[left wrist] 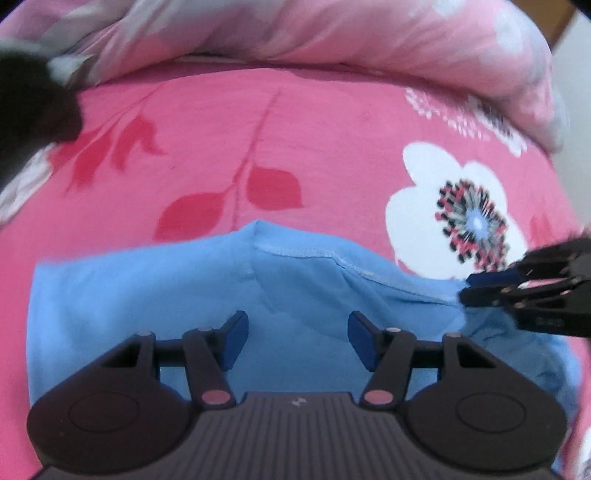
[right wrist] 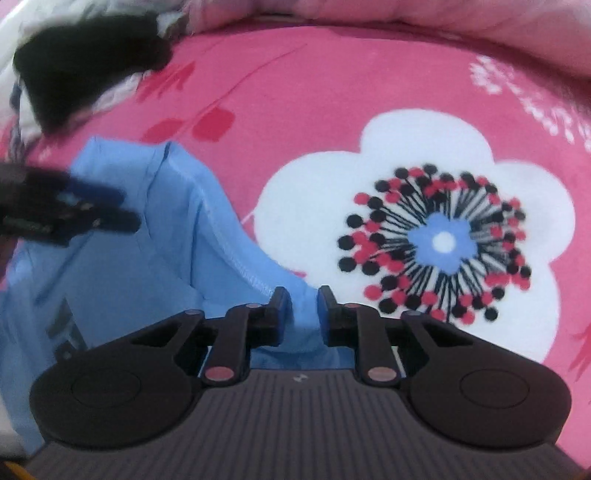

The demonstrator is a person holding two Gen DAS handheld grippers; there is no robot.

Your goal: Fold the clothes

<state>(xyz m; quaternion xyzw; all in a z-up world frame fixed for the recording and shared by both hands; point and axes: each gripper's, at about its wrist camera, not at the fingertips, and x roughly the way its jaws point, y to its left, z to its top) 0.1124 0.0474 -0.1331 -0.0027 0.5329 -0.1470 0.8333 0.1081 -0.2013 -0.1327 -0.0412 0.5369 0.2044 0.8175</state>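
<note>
A light blue garment lies on the pink bed, its stitched hem along the far edge. My left gripper hovers over the middle of it, open, with nothing between its blue pads. At the garment's right corner my right gripper is closed on the cloth, and creases run toward it. In the right wrist view the blue garment bunches up between the pads of the right gripper, filling the narrow gap. The left gripper shows there blurred at the left, over the cloth.
The pink floral bedsheet carries a big white flower print just right of the garment. A rolled pink quilt runs along the back. A black, blurred item lies at the far left.
</note>
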